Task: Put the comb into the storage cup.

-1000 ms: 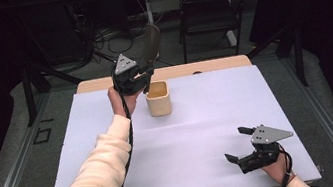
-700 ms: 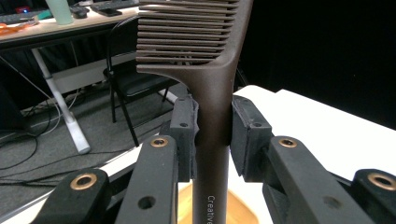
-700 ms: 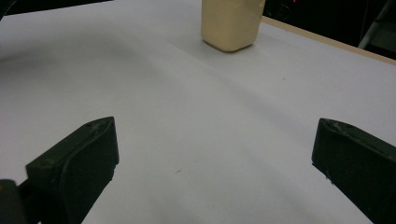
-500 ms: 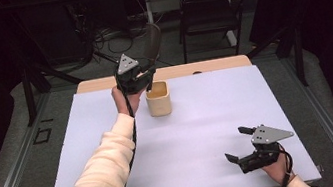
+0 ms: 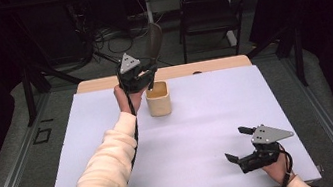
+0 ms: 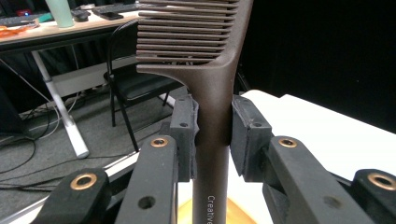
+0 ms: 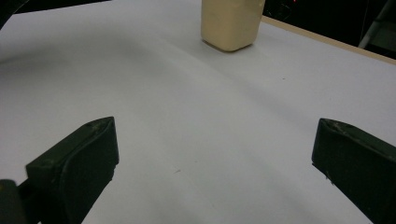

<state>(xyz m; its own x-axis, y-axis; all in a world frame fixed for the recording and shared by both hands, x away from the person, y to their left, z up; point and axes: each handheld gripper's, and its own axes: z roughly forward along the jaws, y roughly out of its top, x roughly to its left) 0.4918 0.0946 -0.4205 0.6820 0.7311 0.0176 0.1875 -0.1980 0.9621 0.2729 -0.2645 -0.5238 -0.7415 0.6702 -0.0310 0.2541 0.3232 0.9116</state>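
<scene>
left gripper: clamped on brown comb handle, above tan cup. advice: lower upright, handle centred in the mouth.

The left gripper, at eleven o'clock on an outstretched cream-sleeved forearm, has its jaws clamped on what it holds, while the right gripper rests at five o'clock, jaws spread wide.
</scene>
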